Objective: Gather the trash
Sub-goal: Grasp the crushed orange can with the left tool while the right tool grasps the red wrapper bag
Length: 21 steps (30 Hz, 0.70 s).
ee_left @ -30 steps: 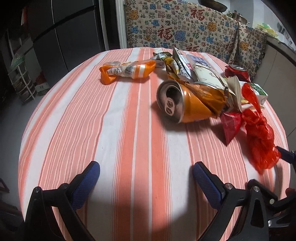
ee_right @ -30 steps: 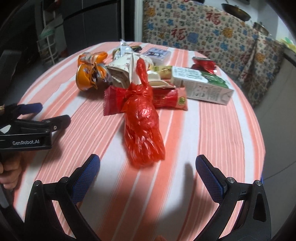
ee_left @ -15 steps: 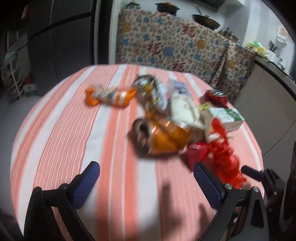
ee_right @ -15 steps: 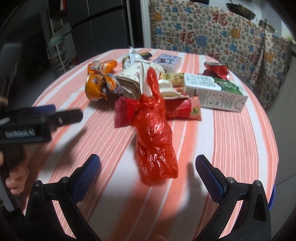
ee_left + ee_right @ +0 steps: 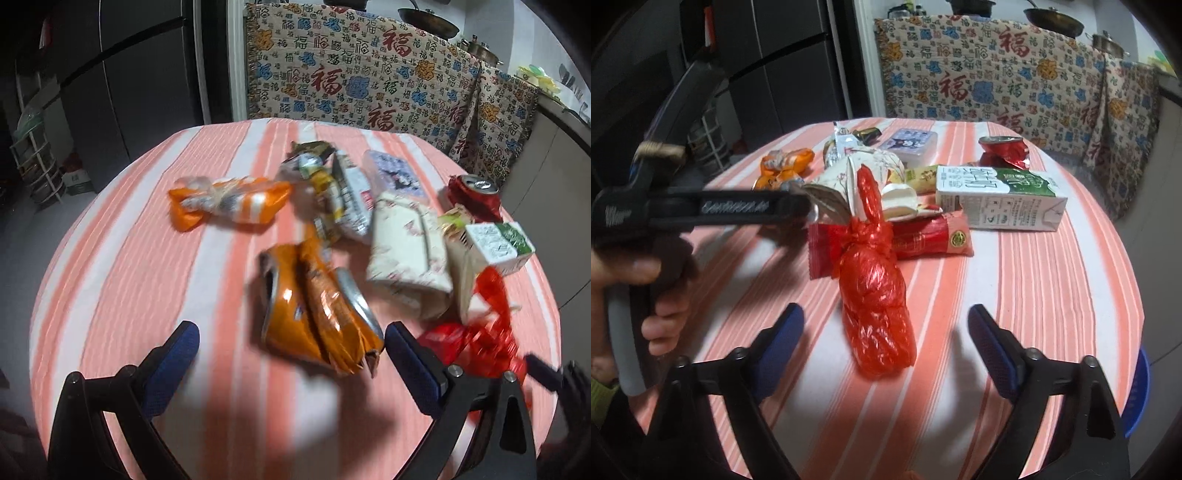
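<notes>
A pile of trash lies on a round orange-striped table [image 5: 129,280]. In the left wrist view my left gripper [image 5: 291,354] is open, with the crushed orange can [image 5: 314,314] just ahead between the jaws, not gripped. An orange wrapper [image 5: 229,203], a cream paper bag [image 5: 406,254], a crushed red can [image 5: 472,195] and a milk carton [image 5: 495,247] lie beyond. In the right wrist view my right gripper [image 5: 886,339] is open around the near end of a tied red plastic bag [image 5: 873,291]. The left gripper's body [image 5: 701,210] crosses at the left.
A red snack wrapper [image 5: 923,236], the milk carton [image 5: 997,199] and the red can [image 5: 1004,151] lie behind the bag. A patterned cloth [image 5: 997,74] covers furniture behind the table. Dark cabinets [image 5: 110,74] stand at the left. A blue rim [image 5: 1141,391] shows past the table's right edge.
My left gripper has risen and swung right and forward to the orange can. My right gripper has moved closer to the red bag. Both stayed open.
</notes>
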Available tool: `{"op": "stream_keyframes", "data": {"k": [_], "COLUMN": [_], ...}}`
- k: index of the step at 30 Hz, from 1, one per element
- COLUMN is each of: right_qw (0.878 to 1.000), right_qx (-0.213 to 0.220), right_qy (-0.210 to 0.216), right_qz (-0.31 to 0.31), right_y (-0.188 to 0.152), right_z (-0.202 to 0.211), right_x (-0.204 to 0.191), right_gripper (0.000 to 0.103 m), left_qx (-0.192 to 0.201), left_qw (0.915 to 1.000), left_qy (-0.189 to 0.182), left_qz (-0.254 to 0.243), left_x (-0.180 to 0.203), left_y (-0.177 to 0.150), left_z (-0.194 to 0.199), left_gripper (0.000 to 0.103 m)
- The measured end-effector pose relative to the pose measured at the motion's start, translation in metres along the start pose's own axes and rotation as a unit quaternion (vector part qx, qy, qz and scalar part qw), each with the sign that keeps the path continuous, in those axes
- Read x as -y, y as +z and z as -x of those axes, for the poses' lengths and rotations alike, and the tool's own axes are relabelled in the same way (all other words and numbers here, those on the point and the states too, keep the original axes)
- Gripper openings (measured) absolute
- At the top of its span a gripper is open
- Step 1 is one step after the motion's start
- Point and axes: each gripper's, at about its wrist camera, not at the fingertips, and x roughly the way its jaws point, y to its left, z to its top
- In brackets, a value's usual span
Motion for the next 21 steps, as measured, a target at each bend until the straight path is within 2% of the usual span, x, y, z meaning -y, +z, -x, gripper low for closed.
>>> {"op": "stream_keyframes", "data": {"k": [1,3,5,6,8,14,16,17,18,20,21], "right_qw": [1.000,1.000,1.000,1.000,1.000,0.999,0.999,0.999,0.999,0.999,0.998], "right_qx": [-0.002,-0.011,-0.018,-0.019,-0.018,-0.027,-0.036,-0.037,-0.038,-0.040,-0.044], "right_qy": [0.005,0.019,0.017,0.017,0.021,0.019,0.022,0.023,0.025,0.031,0.033], "right_qz": [-0.001,-0.001,0.000,-0.003,-0.011,-0.008,-0.008,-0.006,-0.003,0.006,0.010], "right_y": [0.000,0.002,0.002,0.003,0.004,0.003,0.004,0.005,0.007,0.012,0.014], "right_z": [0.000,-0.002,-0.002,-0.001,0.003,0.008,0.007,0.007,0.007,0.006,0.003], "right_x": [0.000,-0.001,-0.001,0.000,0.002,0.003,0.002,0.002,0.001,-0.003,-0.005], "right_gripper": [0.073,0.046,0.038,0.038,0.038,0.038,0.046,0.057,0.066,0.067,0.067], "left_qx": [-0.003,-0.008,-0.011,-0.009,-0.004,-0.020,-0.027,-0.030,-0.032,-0.043,-0.051], "left_qw": [1.0000,0.9998,0.9983,0.9969,0.9953,0.9928,0.9914,0.9906,0.9891,0.9866,0.9861], "left_qy": [0.001,-0.011,-0.049,-0.067,-0.077,-0.079,-0.085,-0.089,-0.096,-0.102,-0.102], "left_qz": [-0.005,-0.017,-0.031,-0.041,-0.058,-0.088,-0.095,-0.099,-0.108,-0.120,-0.121], "left_x": [-0.006,-0.017,-0.022,-0.021,-0.017,-0.006,-0.008,-0.007,-0.006,-0.003,-0.003], "left_y": [-0.005,-0.013,-0.016,-0.016,-0.012,0.016,0.022,0.022,0.022,0.020,0.019], "left_z": [0.003,0.010,0.016,0.019,0.020,-0.003,-0.009,-0.010,-0.011,-0.012,-0.014], "left_gripper": [0.102,0.102,0.102,0.102,0.103,0.103,0.101,0.100,0.095,0.053,0.053]}}
